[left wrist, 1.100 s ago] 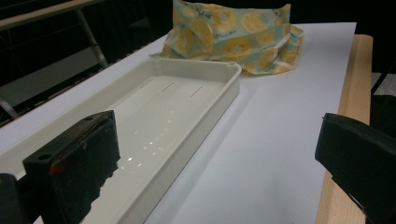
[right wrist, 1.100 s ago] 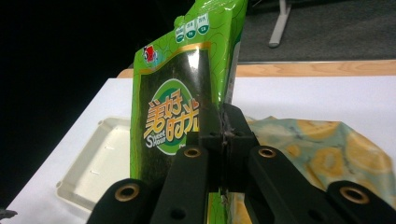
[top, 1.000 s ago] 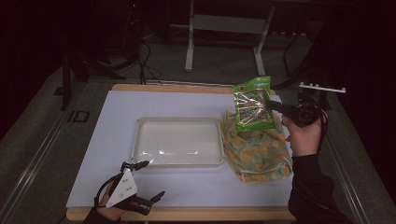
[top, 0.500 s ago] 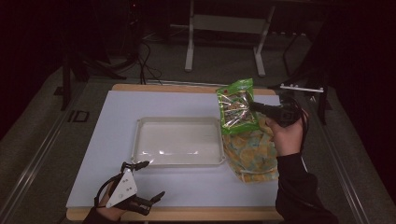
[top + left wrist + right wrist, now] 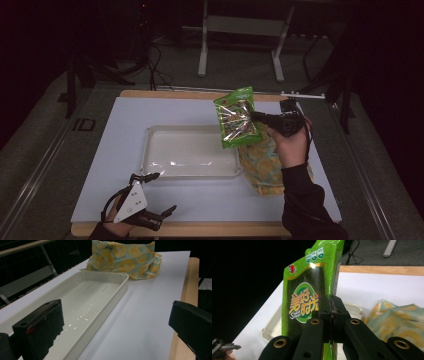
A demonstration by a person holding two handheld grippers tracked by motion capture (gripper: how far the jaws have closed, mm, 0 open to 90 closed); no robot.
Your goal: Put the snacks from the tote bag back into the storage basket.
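Above white tray [image 5: 190,152], green packet [image 5: 235,117] between jaws

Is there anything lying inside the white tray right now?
No, the white tray has a bare floor, and the green packet hangs in the air in the right gripper.

1. The high view looks forward and down on the whole table [image 5: 165,210] from above its near edge.
2. The left gripper view sits low and close, facing along the tray [image 5: 100,287] toward the yellow bag [image 5: 125,261].
3. The right gripper view also faces the tray [image 5: 274,325] and yellow bag [image 5: 397,315].
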